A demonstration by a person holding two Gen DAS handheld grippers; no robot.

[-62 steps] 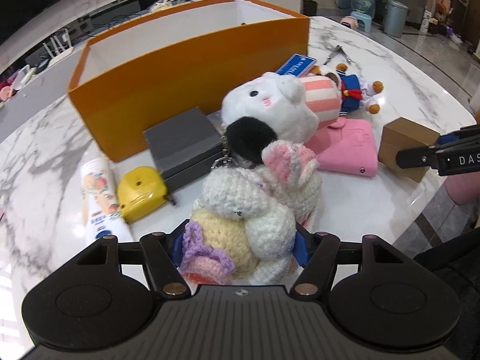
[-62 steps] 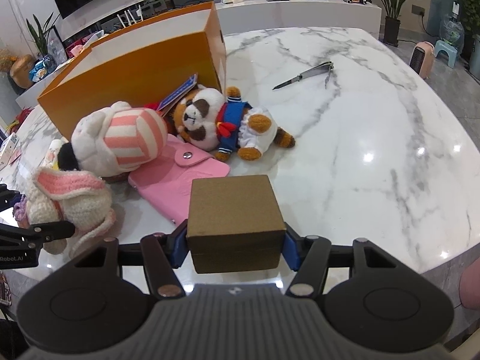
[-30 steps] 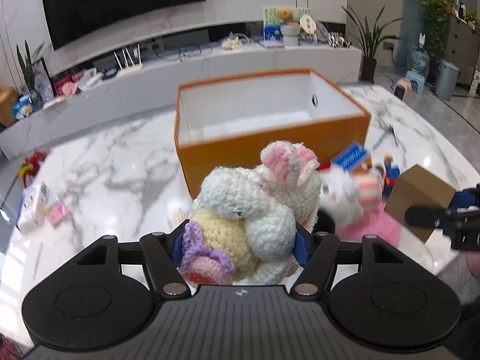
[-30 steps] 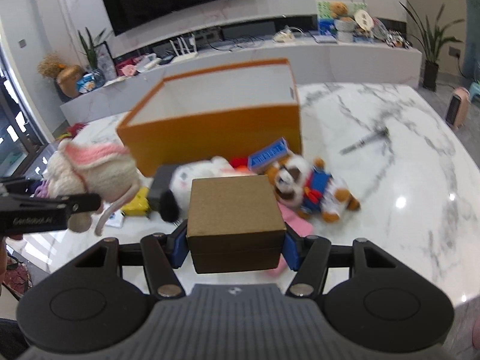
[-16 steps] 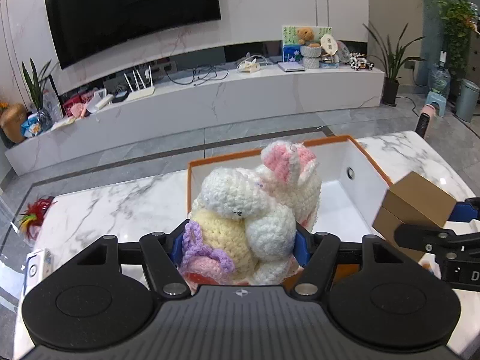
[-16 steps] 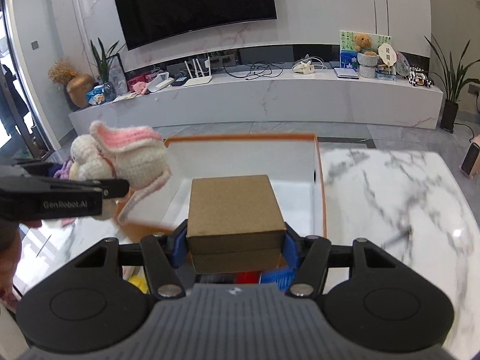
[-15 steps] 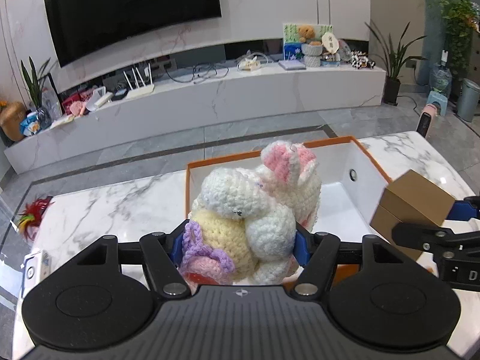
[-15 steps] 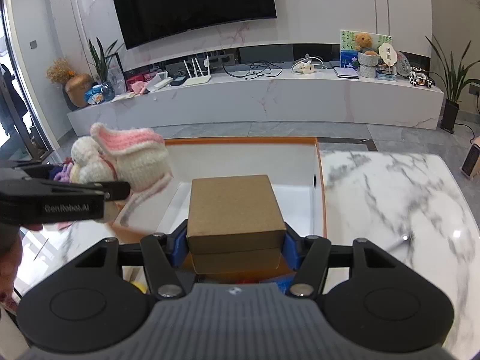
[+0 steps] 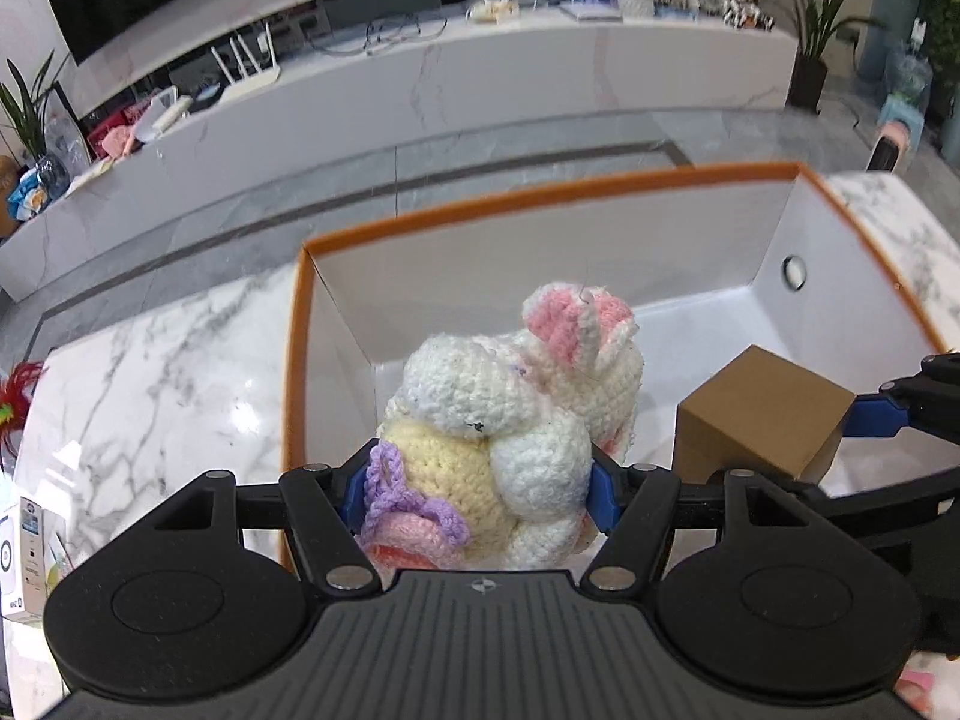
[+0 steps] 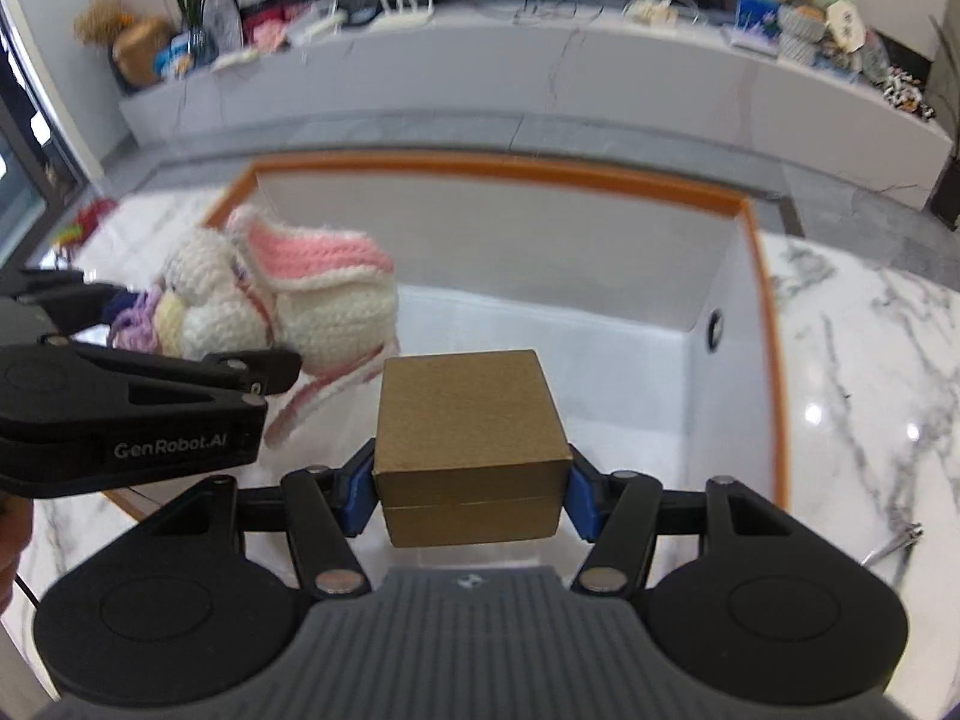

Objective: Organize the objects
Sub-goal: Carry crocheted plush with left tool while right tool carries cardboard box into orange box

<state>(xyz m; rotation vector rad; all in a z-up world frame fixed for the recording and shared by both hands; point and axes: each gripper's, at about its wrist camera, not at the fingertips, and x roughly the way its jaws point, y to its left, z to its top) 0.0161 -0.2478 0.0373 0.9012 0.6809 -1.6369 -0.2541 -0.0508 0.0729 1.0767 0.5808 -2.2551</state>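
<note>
My left gripper (image 9: 477, 480) is shut on a crocheted white, pink and yellow plush toy (image 9: 504, 408) and holds it over the left part of the open orange box (image 9: 540, 198). The toy also shows in the right wrist view (image 10: 288, 300). My right gripper (image 10: 468, 486) is shut on a small brown cardboard box (image 10: 468, 420) and holds it above the white inside of the orange box (image 10: 600, 171). The brown box also shows in the left wrist view (image 9: 762, 414), to the right of the toy.
The orange box stands on a white marble table (image 9: 150, 372). A small carton (image 9: 27, 558) lies at the table's left edge. A metal tool (image 10: 894, 543) lies on the marble right of the box. A long white counter (image 10: 540, 60) stands behind.
Both grippers have tilted down and moved closer over the orange box, with the plush toy and the brown box still held. The box's inside now fills more of both views.
</note>
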